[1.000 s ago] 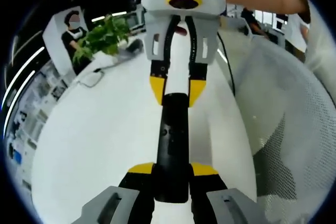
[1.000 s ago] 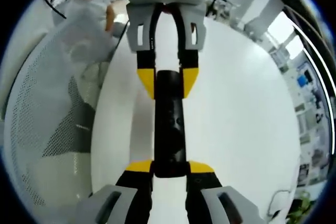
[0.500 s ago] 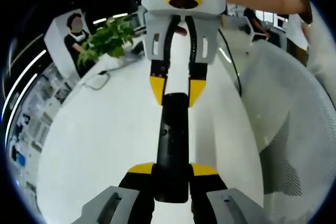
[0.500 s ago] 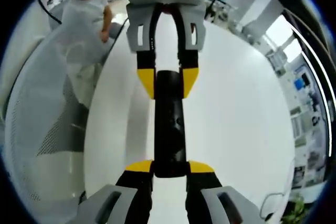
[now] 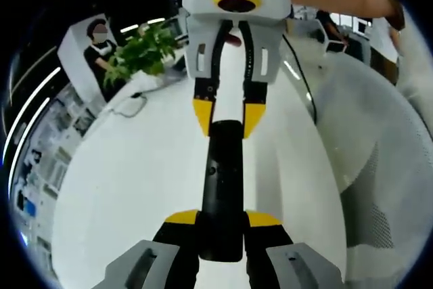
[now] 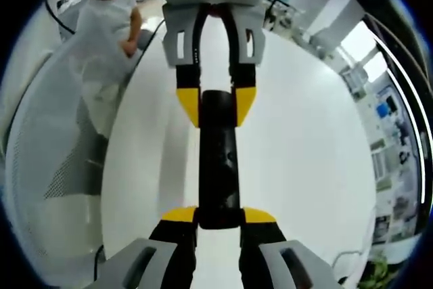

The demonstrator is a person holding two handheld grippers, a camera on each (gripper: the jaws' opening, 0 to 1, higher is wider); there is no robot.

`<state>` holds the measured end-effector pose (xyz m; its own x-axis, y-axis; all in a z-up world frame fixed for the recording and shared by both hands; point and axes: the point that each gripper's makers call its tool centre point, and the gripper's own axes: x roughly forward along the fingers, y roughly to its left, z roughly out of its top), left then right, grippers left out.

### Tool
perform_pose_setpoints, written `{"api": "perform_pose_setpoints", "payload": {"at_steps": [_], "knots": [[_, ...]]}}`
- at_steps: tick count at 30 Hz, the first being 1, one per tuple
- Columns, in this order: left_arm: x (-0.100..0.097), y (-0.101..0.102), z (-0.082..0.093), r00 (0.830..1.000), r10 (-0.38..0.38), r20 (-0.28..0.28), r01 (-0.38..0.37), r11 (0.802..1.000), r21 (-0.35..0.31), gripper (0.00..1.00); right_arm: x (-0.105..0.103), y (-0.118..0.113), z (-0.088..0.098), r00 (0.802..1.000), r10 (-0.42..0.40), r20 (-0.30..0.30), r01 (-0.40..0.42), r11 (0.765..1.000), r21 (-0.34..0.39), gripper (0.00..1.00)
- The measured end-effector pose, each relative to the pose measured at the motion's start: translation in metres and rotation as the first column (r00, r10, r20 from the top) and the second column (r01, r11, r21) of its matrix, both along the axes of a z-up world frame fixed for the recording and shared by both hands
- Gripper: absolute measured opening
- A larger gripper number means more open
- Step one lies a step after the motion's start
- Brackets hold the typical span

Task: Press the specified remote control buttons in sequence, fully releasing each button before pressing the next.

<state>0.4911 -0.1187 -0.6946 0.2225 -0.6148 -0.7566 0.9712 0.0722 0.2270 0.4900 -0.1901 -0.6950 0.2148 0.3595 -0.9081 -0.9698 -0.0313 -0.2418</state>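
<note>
The black remote (image 5: 221,187) hangs over the white bench (image 5: 128,187), gripped at both ends. The left claw (image 5: 222,220) is closed on its near end in the left gripper view, and the right claw (image 6: 219,216) is closed on the opposite end. Holding it from both sides likely keeps it steady and visible, but leaves no free claw to press the small buttons (image 6: 226,157) on its face.

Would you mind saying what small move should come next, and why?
Probably let one gripper release: the left gripper and the right gripper each clamp an end of the black remote above the white table, so no jaw is free to press.
</note>
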Motion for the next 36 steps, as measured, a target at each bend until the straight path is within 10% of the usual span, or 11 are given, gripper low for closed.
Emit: {"api": "perform_pose_setpoints", "payload": {"at_steps": [36], "knots": [[0.054,0.000,-0.012,1.000,0.001,0.005,-0.001,1.000,0.012,0.23,0.053,0.000,-0.011,1.000,0.000,0.021,0.000,1.000,0.008,0.20]]}}
